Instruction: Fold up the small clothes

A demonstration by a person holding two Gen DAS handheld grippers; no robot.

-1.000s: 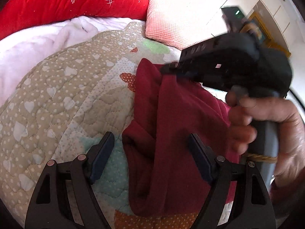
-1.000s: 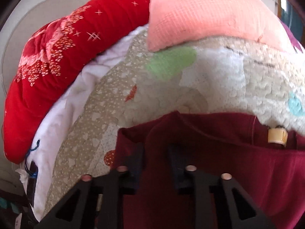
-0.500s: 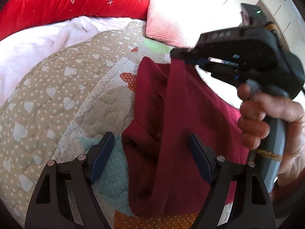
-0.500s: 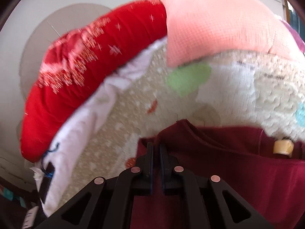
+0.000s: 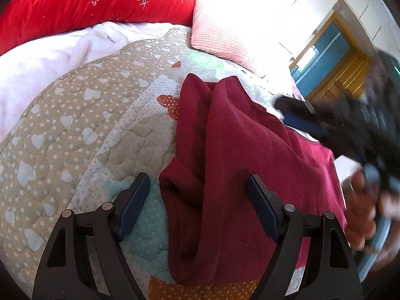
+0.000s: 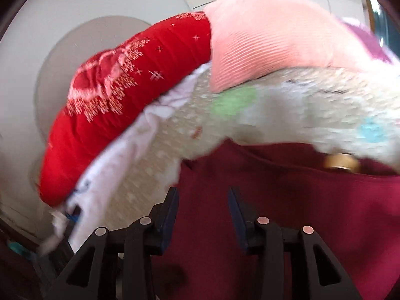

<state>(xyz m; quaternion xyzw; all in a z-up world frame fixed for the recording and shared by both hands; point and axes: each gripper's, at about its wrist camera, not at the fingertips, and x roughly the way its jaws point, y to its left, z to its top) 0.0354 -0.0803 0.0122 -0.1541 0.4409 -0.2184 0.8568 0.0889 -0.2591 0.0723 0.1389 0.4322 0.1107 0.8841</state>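
Our right gripper (image 6: pixel 203 215) has released the soft maroon garment (image 5: pixel 240 150) on the quilt (image 5: pixel 75 130); left gripper (image 5: pixel 200 205) gapes, hem graspable.

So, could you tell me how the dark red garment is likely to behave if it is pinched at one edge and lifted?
The dark red garment would probably hang floppy, since it already lies in soft folds and ridges on the quilt. It looks fleecy rather than slick, so the left tool would likely grip it without slipping.

Bare quilt (image 5: pixel 82 135) left of the maroon garment (image 5: pixel 240 155); pillows (image 5: pixel 220 37) behind.
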